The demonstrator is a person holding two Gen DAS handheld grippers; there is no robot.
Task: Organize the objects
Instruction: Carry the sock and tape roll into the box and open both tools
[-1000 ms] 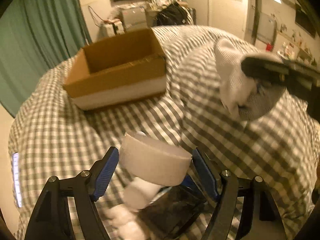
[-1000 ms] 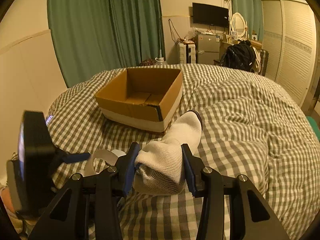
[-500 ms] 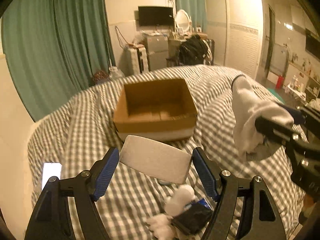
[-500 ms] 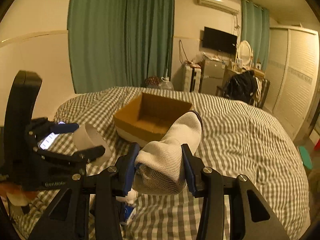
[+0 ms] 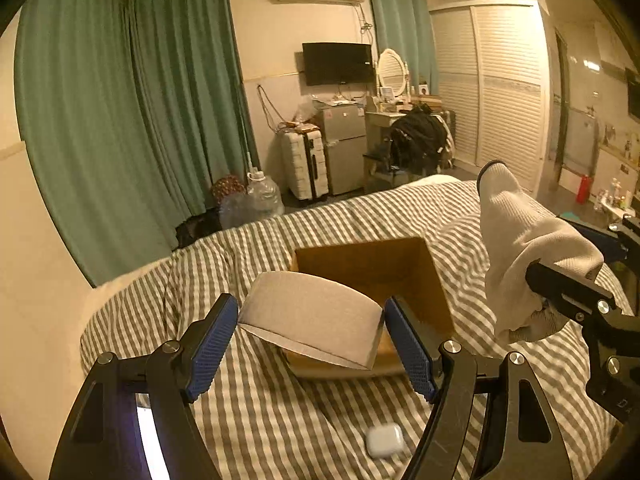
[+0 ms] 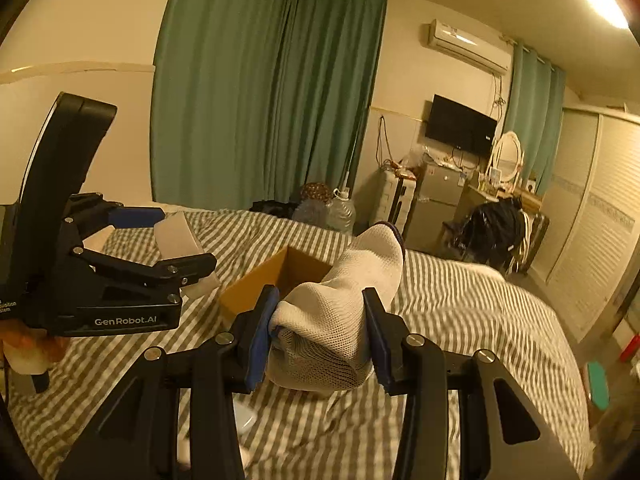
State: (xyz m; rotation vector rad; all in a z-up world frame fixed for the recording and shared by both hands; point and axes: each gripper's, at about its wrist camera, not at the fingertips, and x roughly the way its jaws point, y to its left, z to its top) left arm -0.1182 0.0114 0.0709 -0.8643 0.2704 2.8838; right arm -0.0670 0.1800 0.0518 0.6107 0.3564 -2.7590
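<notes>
The checked bed (image 5: 280, 420) fills the lower half of both views, and on it, at centre frame, sits the open cardboard box (image 5: 384, 268), the likely place for whatever is being tidied. In the left wrist view the box lies straight ahead of the left gripper (image 5: 312, 340) and partly behind its load; in the right wrist view it shows just above and left of the right gripper (image 6: 318, 332).

The right gripper is clamped on a white sock (image 6: 344, 296), whose long axis runs forward and up to the right, cuff end farthest from the tongs. The left gripper is closed on a roll of white tape (image 5: 312, 324), held across the pads with its broad band facing the camera.

Both loads hang above the bed, short of the box; the left looks the nearer (though fisheye bending makes this uncertain). A small white earbud case (image 5: 383, 442) lies on the cover at lower centre.
</notes>
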